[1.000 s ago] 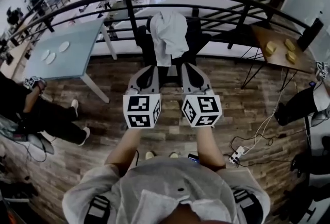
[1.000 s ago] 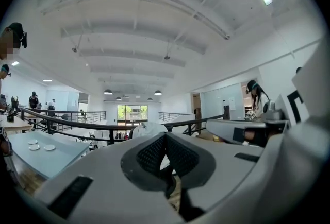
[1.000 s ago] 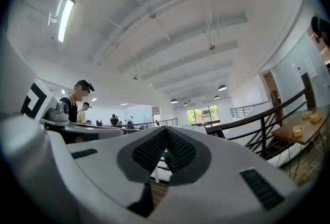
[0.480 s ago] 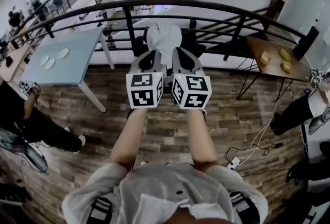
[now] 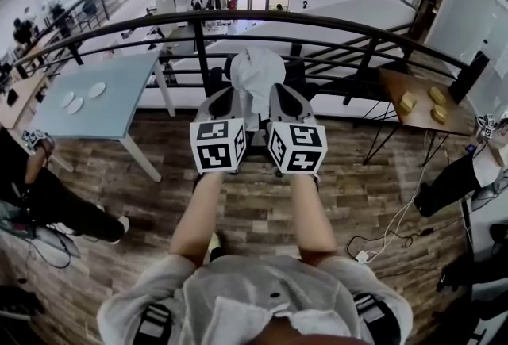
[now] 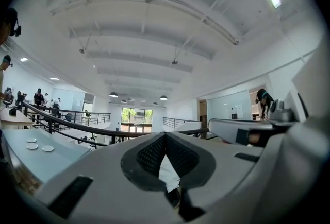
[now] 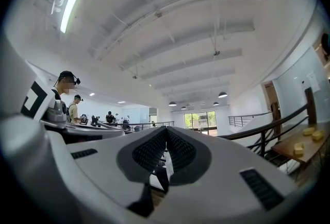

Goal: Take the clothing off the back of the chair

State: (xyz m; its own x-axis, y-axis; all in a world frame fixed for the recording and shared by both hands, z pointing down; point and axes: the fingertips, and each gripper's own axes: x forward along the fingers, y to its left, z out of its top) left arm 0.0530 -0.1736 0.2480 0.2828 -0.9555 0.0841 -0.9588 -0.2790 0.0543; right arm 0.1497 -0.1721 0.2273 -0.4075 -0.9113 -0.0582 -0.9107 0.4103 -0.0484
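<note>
Clothing [image 5: 255,72], white, hangs over the chair [image 5: 215,75] back near the railing [image 5: 357,28], and my two claws hide its lower part. My left claw [image 5: 225,93] and right claw [image 5: 285,91] are both pressed together. I cannot tell whether either pinches cloth.

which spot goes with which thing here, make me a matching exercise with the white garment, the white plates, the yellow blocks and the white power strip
Things:
1. white cloth garment
2. white round plates
3. yellow blocks
4. white power strip

Places:
A. on the brown wooden table at the right
B. on the wooden plank floor
C. at the black chair by the black metal railing
D. on the pale blue table at the left

Pairs: 1-C, 2-D, 3-A, 4-B
</note>
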